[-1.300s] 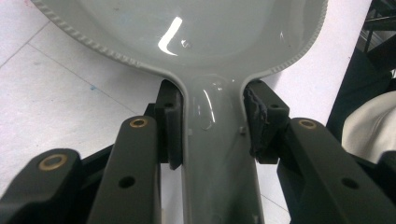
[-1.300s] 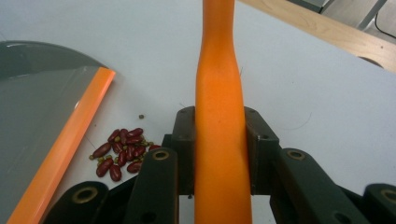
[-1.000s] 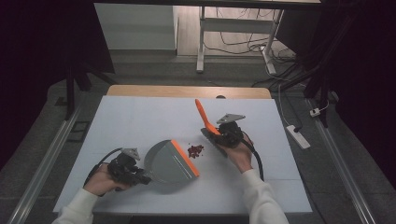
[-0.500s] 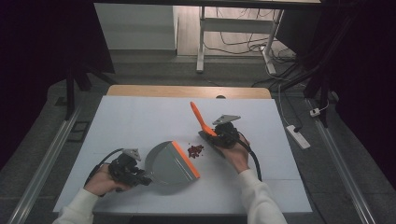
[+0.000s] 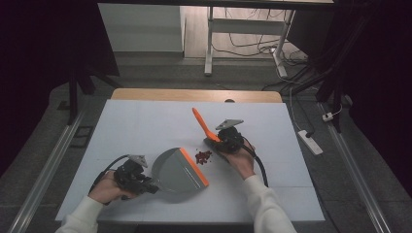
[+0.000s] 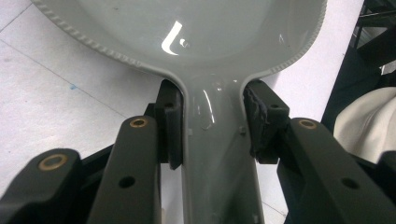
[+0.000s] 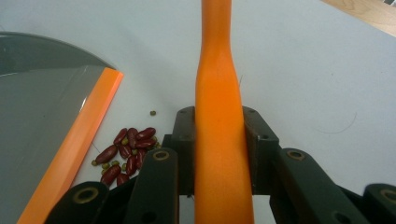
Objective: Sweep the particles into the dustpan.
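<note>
We hold a grey dustpan (image 5: 174,170) by its narrow handle in the left claw (image 6: 212,126), both jaws pressed tight on the smooth, glossy plastic (slick enough, we judge, to twist if we grip any lower), and its pan lies flat on the white table (image 5: 141,121) with the orange lip beside a small heap of beans (image 7: 125,153). The right claw (image 7: 219,144) is clamped on the orange handle of a brush (image 5: 201,124), stiff and light by our reckoning. The beans are dark red, hard and rounded, likely to roll and scatter.
</note>
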The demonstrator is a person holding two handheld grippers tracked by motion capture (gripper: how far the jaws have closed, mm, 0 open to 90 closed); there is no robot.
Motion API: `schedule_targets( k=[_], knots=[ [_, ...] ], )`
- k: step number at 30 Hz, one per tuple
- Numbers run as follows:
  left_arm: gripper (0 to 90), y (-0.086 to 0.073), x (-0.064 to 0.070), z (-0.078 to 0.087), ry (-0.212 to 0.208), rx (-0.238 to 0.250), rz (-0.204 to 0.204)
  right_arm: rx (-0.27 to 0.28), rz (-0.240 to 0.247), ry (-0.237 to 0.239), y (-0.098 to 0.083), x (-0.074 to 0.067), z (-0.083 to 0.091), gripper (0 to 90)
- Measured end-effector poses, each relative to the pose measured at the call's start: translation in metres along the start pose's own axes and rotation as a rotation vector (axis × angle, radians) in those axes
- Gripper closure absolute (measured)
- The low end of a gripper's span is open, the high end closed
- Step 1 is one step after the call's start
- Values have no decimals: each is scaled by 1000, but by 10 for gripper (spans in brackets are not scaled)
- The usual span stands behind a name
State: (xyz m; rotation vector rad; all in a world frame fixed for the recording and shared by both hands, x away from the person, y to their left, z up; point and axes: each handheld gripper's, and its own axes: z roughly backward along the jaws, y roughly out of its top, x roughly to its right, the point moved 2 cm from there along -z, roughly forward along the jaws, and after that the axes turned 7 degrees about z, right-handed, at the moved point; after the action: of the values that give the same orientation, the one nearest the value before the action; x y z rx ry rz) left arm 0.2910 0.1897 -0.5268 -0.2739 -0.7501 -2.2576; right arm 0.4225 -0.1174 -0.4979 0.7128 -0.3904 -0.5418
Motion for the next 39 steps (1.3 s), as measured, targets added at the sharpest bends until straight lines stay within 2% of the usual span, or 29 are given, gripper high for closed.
schedule_targets(
  k=[17, 23, 32, 36, 39],
  knots=[
    [613, 1, -1, -1, -5, -3, -1, -5, 34, 27, 6, -14, -7, 701],
    [613, 1, 0, -2, -5, -3, -1, -9, 66, 34, 8, -20, -8, 701],
    [613, 1, -1, -2, -6, -4, -1, -10, 87, 46, 10, -24, -9, 701],
    [613, 1, -1, -2, -5, -5, -2, -14, 123, 63, 11, -29, -9, 701],
    [613, 1, -1, -2, -5, -5, -2, -16, 119, 77, 12, -30, -9, 700]
  ],
)
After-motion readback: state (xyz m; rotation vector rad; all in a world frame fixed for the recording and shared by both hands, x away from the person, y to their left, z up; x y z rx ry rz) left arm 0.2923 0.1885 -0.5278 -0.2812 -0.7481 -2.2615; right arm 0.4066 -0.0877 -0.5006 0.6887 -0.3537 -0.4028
